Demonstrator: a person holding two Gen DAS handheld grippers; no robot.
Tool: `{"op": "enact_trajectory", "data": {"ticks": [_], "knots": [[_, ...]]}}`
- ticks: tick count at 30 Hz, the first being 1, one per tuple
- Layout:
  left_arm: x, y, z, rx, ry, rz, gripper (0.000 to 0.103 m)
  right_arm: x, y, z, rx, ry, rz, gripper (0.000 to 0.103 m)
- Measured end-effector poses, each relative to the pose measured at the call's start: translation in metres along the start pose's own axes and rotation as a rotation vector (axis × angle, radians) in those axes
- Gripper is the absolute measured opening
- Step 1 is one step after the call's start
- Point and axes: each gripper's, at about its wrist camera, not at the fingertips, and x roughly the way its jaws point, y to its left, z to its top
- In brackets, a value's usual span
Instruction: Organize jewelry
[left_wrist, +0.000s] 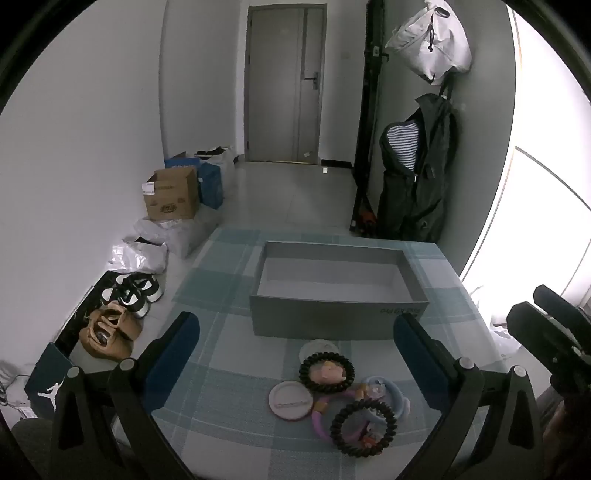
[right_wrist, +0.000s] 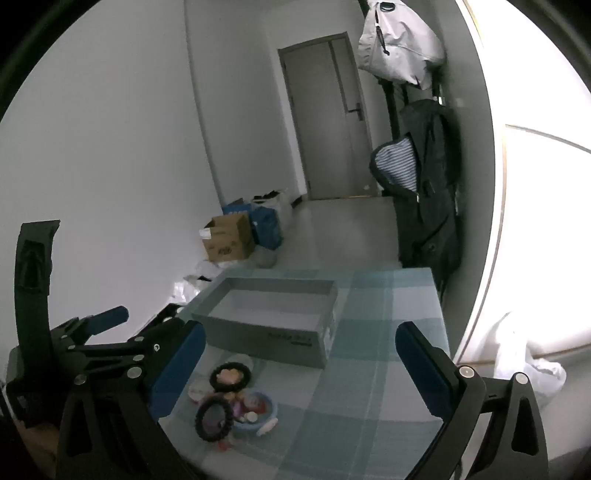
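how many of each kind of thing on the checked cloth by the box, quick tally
Black spiral hair ties: 2 (far, near)
Round white discs: 2 (near, far one half hidden)
Purple ring: 1
Pale blue ring: 1
Grey open box: 1
Total: 7, leaving out small bits in the pile too unclear to count.

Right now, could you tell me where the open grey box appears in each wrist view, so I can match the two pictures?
Left wrist view: the grey box sits centre frame on the checked tablecloth, just beyond the jewelry pile.
Right wrist view: the grey box lies left of centre, again behind the jewelry pile.
Shared landmark: the grey door on the far wall.
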Motion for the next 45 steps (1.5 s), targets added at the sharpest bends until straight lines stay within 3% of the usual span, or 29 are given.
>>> {"op": "enact_trajectory", "data": {"ticks": [25,36,45], "knots": [[-0.0002,-0.0043,-0.0006,-0.006,-0.010,-0.008,0.102,0.0017,0.0008,-0.0004,-0.003,0.006,-0.002,0.103],[0.0017,-0.0041,0.0005,-0.004,0.009,-0.021,0.102,0.0033,0.0010,-0.0023,0.000,0.013,-0.004,0.103],[0.0043,-0.0025,-0.0026,-0.005,0.068,-0.056,0.102,0.0083,0.0013,-0.0013,-0.004,0.031,-0.036,0.103]]}}
